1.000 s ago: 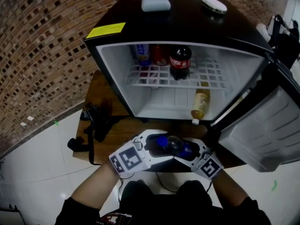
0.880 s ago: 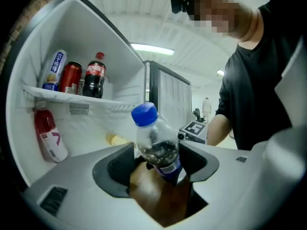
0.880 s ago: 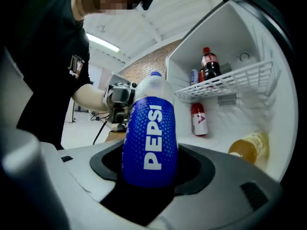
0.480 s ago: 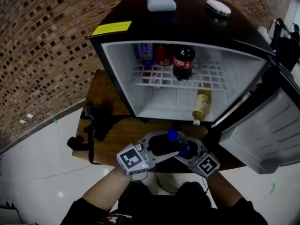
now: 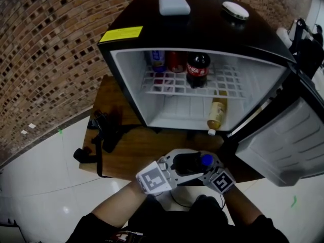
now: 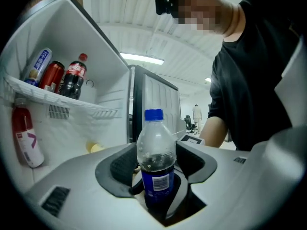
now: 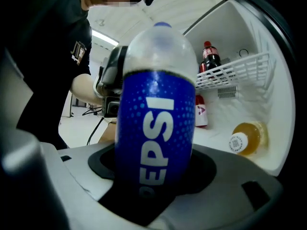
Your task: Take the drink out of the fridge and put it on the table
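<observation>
Inspection finds the Pepsi bottle (image 5: 190, 162) out of the fridge (image 5: 126, 80) and carried low in front of the person, over the near edge of the wooden table (image 5: 136, 146), not yet set down. Both tools meet it from opposite sides. The left gripper (image 6: 156, 153) has its jaws closing, with the pads against the bottle's lower body. The right gripper (image 7: 156, 169) has its jaws opening, though the labelled body fills the gap between its pads. We judge neither hand nearer, and this looks like a hand-over toward the left. In each gripper view the long axis runs crosswise to the jaws, cap uppermost. From the head view the blue cap sits toward the person's right of the dark body, so we judge the bottle tilted, by how much we cannot tell. Bare table top lies ahead and to the left, before the fridge opening. The fridge stands with its door (image 5: 288, 135) swung wide. On the wire shelf (image 5: 228, 80) are a cola bottle (image 5: 198, 70), a red can (image 5: 175, 61) and a blue-and-white can (image 5: 158, 58). Below the shelf, a red drink bottle (image 6: 24, 133) stands upright and a yellow drink bottle (image 5: 216, 113) lies on its side, cap outward.
</observation>
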The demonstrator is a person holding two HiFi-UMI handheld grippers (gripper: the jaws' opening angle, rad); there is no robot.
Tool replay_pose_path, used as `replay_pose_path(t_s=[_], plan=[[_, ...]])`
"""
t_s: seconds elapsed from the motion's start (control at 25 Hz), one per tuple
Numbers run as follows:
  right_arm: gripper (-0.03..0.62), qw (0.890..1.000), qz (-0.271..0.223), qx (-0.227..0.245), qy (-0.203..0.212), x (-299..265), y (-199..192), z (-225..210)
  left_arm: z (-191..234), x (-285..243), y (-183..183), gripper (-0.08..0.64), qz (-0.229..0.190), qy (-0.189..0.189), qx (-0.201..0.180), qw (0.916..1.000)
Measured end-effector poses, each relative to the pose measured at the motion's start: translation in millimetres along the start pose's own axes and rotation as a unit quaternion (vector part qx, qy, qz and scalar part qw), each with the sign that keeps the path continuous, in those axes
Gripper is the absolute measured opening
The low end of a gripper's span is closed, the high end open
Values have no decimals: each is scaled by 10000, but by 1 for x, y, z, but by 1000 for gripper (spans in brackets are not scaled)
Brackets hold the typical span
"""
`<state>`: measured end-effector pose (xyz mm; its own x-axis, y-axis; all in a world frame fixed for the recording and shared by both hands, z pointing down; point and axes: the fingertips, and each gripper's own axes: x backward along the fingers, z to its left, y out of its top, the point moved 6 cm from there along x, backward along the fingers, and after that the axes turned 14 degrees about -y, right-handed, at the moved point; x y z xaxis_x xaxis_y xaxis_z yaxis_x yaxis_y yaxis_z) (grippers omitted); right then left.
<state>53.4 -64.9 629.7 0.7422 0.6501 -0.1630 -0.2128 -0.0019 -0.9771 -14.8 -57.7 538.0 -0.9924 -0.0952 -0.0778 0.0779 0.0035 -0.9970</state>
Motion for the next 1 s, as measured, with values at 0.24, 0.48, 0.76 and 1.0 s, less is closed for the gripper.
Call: replay_pose_path(t_s=[0.24,0.48,0.76,1.0], plan=[[358,9978,583,262,-152,10,-10,-2,-2,-3,10,244,-439,108,231,9987],[383,9955,936,-24,-176,36,-13,-7,-5,20,-2,256,-419,857,656,9933],[378,9811,1605,-853,-662,121,-17,-33,-34,82,-23,199,-515,2077,2036,9554],[102,9700,1560,-1771,-590,184,39,-24,-69,124,9,5,-439,2671,2096,9396]])
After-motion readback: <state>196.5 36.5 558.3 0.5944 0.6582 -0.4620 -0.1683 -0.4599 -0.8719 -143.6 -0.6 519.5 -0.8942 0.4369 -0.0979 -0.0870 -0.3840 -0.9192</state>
